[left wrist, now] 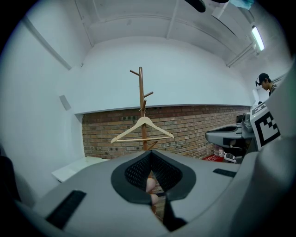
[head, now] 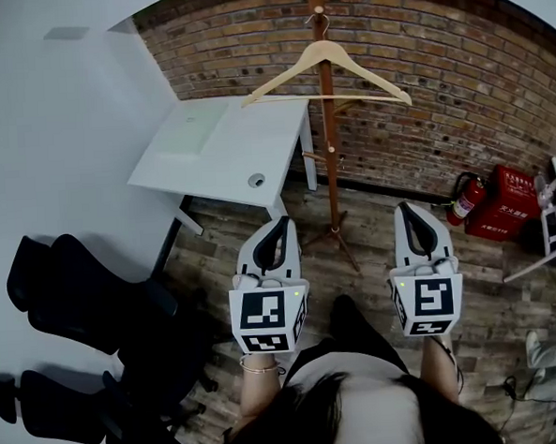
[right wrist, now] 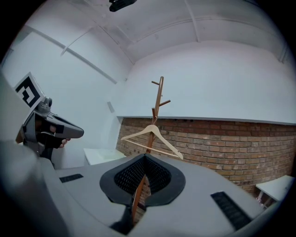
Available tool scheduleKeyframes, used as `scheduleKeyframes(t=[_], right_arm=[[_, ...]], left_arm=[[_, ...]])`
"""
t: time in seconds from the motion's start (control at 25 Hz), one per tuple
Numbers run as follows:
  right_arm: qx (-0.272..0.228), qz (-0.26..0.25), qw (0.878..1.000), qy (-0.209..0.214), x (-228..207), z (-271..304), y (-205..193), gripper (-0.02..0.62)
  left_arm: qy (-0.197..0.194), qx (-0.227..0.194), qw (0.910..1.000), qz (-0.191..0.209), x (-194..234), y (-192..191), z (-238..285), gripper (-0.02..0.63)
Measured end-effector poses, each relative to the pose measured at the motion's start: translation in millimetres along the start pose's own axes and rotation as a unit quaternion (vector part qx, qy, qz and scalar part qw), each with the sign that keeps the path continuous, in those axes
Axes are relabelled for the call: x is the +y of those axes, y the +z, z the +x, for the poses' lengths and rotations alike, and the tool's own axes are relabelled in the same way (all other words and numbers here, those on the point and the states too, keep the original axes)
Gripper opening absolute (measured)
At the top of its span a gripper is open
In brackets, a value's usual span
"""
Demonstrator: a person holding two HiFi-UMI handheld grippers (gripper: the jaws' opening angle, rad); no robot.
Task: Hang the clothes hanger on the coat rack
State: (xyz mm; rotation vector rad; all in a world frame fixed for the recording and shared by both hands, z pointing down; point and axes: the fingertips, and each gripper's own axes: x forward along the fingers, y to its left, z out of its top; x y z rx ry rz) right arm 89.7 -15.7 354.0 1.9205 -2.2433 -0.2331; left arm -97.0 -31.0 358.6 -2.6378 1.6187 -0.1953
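Observation:
A pale wooden clothes hanger point(head: 325, 73) hangs by its hook on a peg of the brown wooden coat rack point(head: 330, 157), in front of the brick wall. It shows again as the hanger point(left wrist: 142, 129) on the rack point(left wrist: 141, 88) in the left gripper view, and as the hanger point(right wrist: 152, 136) on the rack point(right wrist: 159, 97) in the right gripper view. My left gripper point(head: 279, 233) and right gripper point(head: 415, 219) are held level side by side, well short of the rack. Both are shut with nothing between their jaws.
A white desk point(head: 226, 144) stands left of the rack. Black office chairs point(head: 76, 294) are at the lower left. A fire extinguisher point(head: 464, 198) and a red box point(head: 512, 202) sit by the wall at right. A person point(left wrist: 264, 83) stands far right.

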Motion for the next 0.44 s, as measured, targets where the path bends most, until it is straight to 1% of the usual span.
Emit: scheduleKeyframes(t=[0.44], right_arm=[[-0.005,-0.009,1.0,-0.003,7.3,-19.1,6.0,0.037]], left_arm=[[-0.002,-0.002,1.0,0.002,-6.5,0.1,-21.3,0.011]])
